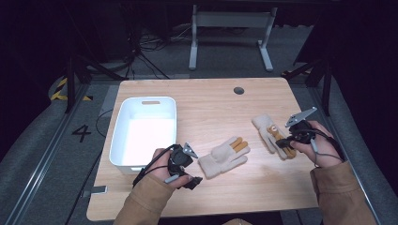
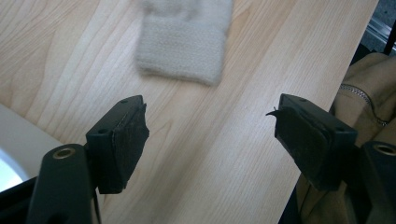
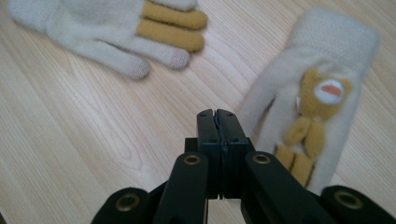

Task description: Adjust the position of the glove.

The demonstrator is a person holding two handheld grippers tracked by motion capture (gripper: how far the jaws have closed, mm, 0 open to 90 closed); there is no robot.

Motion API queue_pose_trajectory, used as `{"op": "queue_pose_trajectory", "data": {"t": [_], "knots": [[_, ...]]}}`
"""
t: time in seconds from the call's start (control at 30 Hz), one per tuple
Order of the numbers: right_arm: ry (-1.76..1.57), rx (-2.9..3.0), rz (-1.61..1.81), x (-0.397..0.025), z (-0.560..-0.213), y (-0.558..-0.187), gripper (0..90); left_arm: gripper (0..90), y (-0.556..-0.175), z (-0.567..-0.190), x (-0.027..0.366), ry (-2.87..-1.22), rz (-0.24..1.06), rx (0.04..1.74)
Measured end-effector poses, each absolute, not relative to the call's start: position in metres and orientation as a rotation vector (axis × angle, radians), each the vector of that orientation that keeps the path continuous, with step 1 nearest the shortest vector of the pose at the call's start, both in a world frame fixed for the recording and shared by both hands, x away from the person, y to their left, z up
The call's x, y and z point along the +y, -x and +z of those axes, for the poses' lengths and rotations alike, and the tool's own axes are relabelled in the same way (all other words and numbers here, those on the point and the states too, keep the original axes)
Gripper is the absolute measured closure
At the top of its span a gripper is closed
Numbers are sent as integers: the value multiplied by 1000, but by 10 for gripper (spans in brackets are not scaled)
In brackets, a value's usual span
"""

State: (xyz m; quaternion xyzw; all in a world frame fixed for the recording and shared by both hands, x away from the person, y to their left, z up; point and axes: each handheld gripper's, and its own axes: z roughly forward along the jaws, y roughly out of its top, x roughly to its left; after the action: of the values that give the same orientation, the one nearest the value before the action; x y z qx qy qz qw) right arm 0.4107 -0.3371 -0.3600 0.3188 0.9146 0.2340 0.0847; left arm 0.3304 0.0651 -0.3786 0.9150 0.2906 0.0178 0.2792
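**Two gloves out, bin waiting**

I take the white rectangular plastic bin (image 1: 143,131) as my landmark. Just to its right, on the pale wooden table (image 1: 211,101), lies the cream knitted glove with two mustard fingers (image 1: 224,156), its cuff toward my left gripper (image 1: 193,182). My fingers (image 2: 123,140) on that side stand wide apart with nothing between them, the cuff (image 2: 183,44) a little ahead of them and not yet reached.

Farther right of the bin, well apart from it, lies the cream glove with a mustard bear sewn on it (image 1: 271,132). My right gripper (image 3: 218,122) rests beside that glove's finger end, its fingers pressed together on nothing that I can make out.

I judge this the start of picking up: neither glove is held. Next, my left side should ease forward until the cuff sits between the open fingers, then close and carry it left to the bin.
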Motion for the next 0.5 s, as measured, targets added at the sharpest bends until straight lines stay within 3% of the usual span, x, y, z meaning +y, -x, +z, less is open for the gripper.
{"op": "queue_pose_trajectory", "data": {"t": [0.13, 0.27, 0.5], "knots": [[-938, 2728, 706, -332, -361, -411, 900, 276, -329, -378, 64, -2460, 58, 770], [-908, 2728, 752, -324, -362, -414, 900, 256, -329, -372, 66, -2417, 151, 837], [-854, 2728, 794, -310, -369, -417, 900, 274, -329, -371, 69, -2390, 111, 896]]}}
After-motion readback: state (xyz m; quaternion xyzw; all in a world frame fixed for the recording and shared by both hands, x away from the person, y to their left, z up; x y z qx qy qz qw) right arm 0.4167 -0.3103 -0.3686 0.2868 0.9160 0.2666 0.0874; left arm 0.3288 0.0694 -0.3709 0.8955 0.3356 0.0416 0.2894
